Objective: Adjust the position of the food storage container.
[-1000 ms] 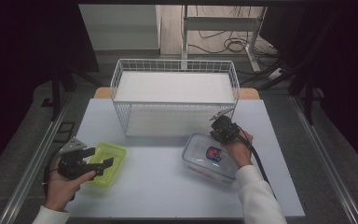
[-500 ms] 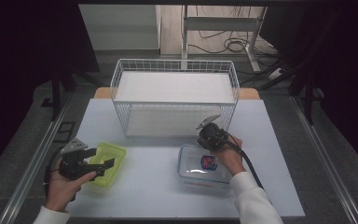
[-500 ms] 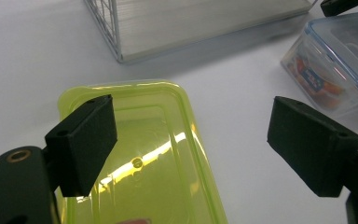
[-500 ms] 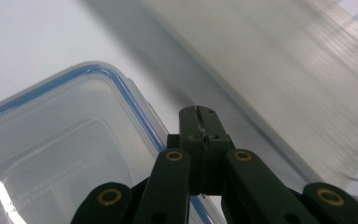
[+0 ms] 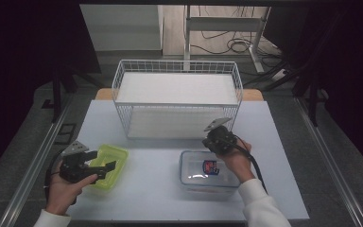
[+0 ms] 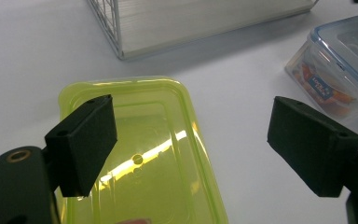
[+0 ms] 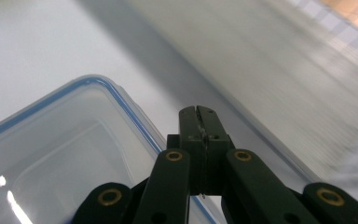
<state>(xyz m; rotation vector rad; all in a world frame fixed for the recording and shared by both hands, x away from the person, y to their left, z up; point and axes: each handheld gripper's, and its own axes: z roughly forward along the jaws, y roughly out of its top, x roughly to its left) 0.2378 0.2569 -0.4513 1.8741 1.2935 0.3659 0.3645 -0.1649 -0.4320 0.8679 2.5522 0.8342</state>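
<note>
A pale tabletop carries three things. A white wire basket stands at its far middle. A green lid lies flat near the front left. A clear box with a blue-rimmed lid sits at the front right, well apart from the lid, just before the basket.

right gripper shifted leftward across far edge of clear container, from far right corner a second ago to spot above far rim now, closer to wire basket; clear container displaced slightly left and toward person, turned a little on table; jaws seen pressed together in right gripper view, nothing between them
</note>
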